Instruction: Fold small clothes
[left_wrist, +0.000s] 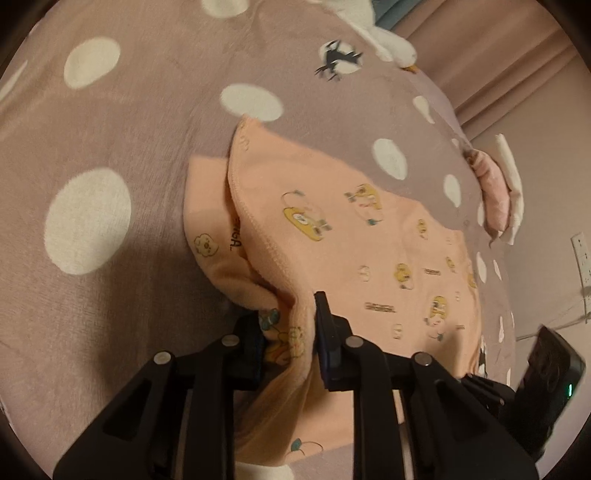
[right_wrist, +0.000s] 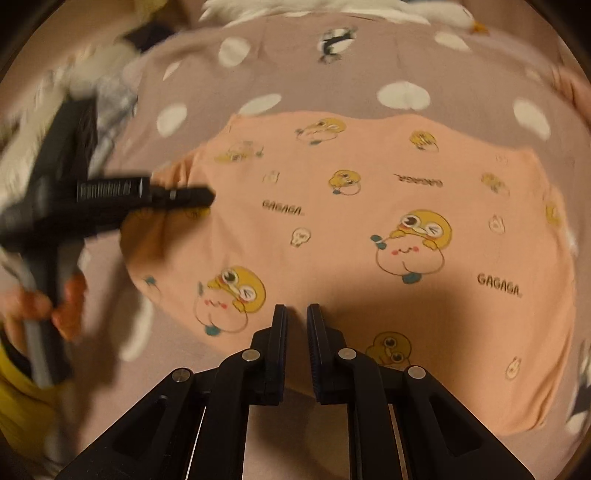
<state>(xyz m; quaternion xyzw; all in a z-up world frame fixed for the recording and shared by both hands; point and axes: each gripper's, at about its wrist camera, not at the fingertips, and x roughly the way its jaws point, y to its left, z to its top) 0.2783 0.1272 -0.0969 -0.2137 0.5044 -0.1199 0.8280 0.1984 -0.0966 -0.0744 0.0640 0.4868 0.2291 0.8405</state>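
Observation:
A small peach garment (right_wrist: 369, 221) with yellow cartoon prints and "GAGAGA" lettering lies on the mauve polka-dot bedspread (right_wrist: 332, 74). In the left wrist view my left gripper (left_wrist: 288, 328) is shut on a bunched edge of the garment (left_wrist: 332, 229), with one flap folded over. It also shows in the right wrist view (right_wrist: 177, 195), gripping the garment's left edge. My right gripper (right_wrist: 297, 314) hovers over the garment's near edge, jaws almost together with nothing between them.
A white plush toy (left_wrist: 388, 40) lies at the far edge of the bed. A folded pink and white pile (left_wrist: 498, 192) sits at the bed's right side. Pink curtains (left_wrist: 517, 55) and a wall socket (left_wrist: 581, 254) are beyond. The right gripper's body (left_wrist: 550, 365) shows at lower right.

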